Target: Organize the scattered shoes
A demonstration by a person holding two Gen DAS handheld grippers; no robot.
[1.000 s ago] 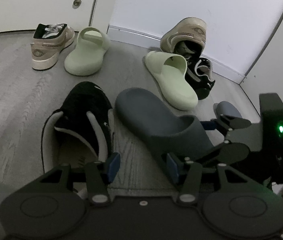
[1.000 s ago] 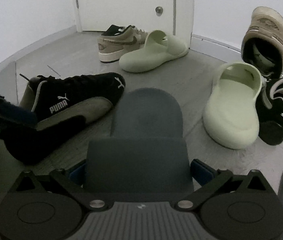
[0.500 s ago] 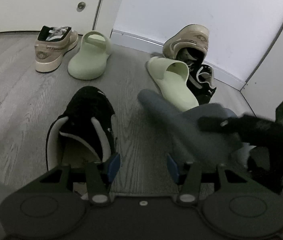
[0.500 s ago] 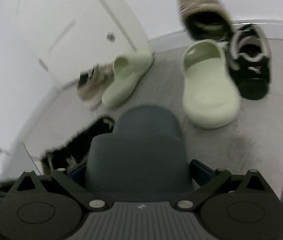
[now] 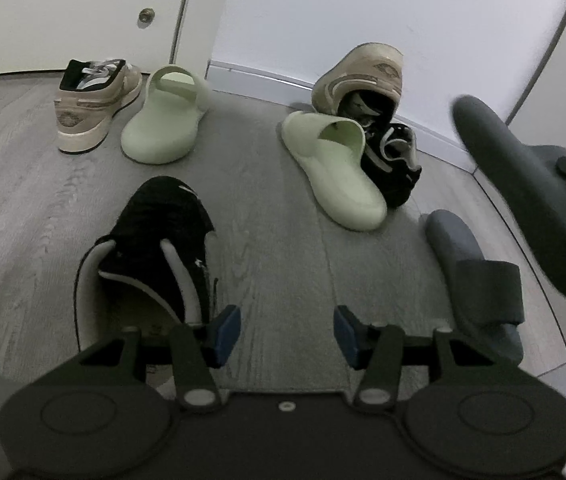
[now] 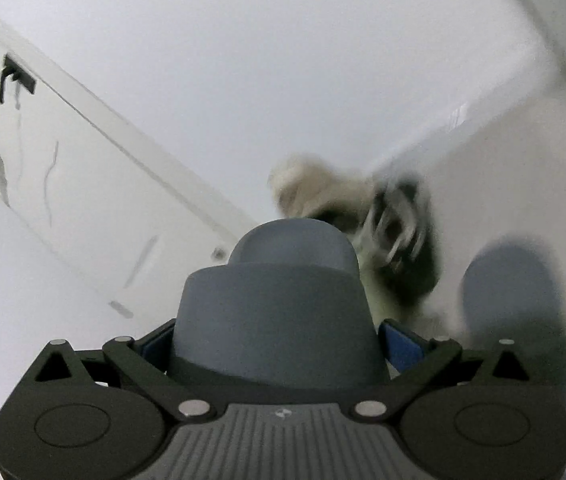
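Shoes lie scattered on the grey wood floor (image 5: 267, 216), none in any holder that we can see. Our right gripper (image 6: 279, 344) clasps a dark grey slide (image 6: 279, 320) across its strap, blue pads pressed against both sides, and carries it in the air, toe pointing away toward the white wall (image 6: 283, 60). Our left gripper (image 5: 287, 332) points down at the floor with its fingers (image 5: 225, 334) apart and nothing between them.

From the left wrist we see what the blurred right view barely gives: the held slide raised at the right edge above its grey mate (image 5: 475, 280) on the floor, a black sneaker (image 5: 151, 256) by the left finger, a pale green slide (image 5: 167, 120) beside a beige sneaker (image 5: 95, 108) near the door (image 5: 63, 12), and a second green slide (image 5: 335, 168) against a second black sneaker (image 5: 397, 168) with another beige sneaker (image 5: 363, 80) tipped against the wall. Only the right view shows the pads on the strap.
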